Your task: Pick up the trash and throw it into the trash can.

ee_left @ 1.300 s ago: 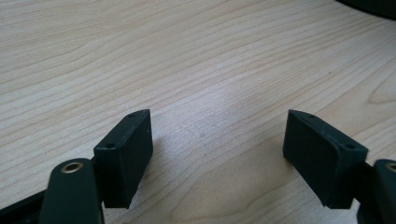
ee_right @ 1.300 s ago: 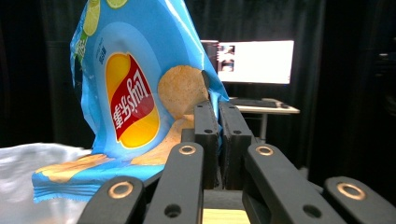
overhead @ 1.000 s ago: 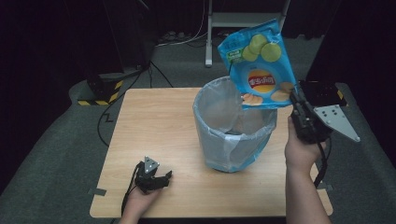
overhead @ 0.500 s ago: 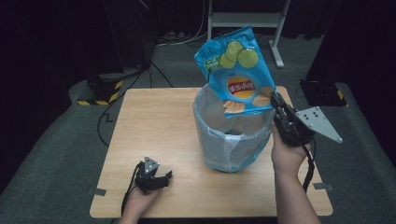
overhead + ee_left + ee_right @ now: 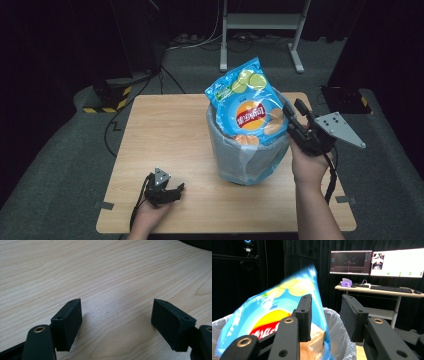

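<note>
And the right hand-held gripper (image 5: 291, 112) has just been opening, jaws parted now beside the crisp bag (image 5: 246, 106); in the right gripper view the bag's edge runs up in the gap between the 2 jaws, and whether it still brushes the left jaw is hard to call, since that jaw covers part of the pack; no pinch on it that can be seen. The bag is blue, with lime slices printed at the top and a red-and-yellow logo in the middle; it is smeared with blur in the right gripper view, so the lettering cannot be read. It stands tilted in the mouth of the bin (image 5: 248, 157), lower end sunk behind the rim of the pale plastic liner, upper half poking out; how deep it goes is hidden by the liner.

The bin sits on the wooden surface (image 5: 165, 135), right of centre; its base is screened by the bunched liner. Over at the near left corner, the left hand-held gripper (image 5: 176, 189) rests low on the surface, well apart from the bin; its own view shows 2 black jaws spread wide over bare wood grain, nothing between them; the hand (image 5: 150, 214) under it is cut off by the bottom edge of the high view.
</note>
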Demonstrator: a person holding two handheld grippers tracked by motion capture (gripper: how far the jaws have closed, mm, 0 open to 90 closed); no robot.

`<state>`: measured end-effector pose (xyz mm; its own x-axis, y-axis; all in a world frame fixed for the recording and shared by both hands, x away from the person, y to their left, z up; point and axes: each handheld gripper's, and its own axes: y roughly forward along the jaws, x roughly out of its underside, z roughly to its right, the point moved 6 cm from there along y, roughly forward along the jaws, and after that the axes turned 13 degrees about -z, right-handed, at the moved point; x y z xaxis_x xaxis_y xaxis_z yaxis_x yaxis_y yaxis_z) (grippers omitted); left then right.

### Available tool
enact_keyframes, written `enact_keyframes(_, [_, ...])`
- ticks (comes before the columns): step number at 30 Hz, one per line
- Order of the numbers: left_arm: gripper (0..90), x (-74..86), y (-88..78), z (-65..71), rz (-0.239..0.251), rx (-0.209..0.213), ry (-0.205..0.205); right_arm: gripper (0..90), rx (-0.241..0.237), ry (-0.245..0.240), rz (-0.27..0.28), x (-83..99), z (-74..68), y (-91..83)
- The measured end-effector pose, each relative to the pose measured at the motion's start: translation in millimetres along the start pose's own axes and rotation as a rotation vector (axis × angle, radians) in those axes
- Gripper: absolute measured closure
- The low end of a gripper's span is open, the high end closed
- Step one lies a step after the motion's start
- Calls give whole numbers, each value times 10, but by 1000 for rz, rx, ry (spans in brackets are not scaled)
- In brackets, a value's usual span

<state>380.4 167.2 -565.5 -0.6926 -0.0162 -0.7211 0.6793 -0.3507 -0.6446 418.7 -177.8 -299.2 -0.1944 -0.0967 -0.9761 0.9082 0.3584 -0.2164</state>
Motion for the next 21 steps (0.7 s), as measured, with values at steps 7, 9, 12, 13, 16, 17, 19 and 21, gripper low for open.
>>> enact_keyframes(7, [248,-3,2,2,4,1,-4,649,-4,-15,-13,14,11,-45])
enact_keyframes(9, [248,-3,2,3,4,1,-4,663,0,-22,-15,24,17,-76])
enact_keyframes(12, [247,-2,2,2,3,1,-3,746,50,-51,-21,135,109,-234])
enact_keyframes(13, [247,1,0,0,-1,1,2,754,70,-56,-27,172,157,-266])
enact_keyframes(16, [247,5,-3,-3,-8,0,7,770,103,-46,-46,238,263,-293])
enact_keyframes(17, [247,6,-4,-5,-9,0,9,771,95,-31,-76,282,341,-269])
enact_keyframes(19, [247,6,-4,-4,-9,0,9,771,87,-38,-100,300,342,-221])
enact_keyframes(21, [247,1,-1,-1,-2,1,3,771,88,-54,-121,316,303,-153])
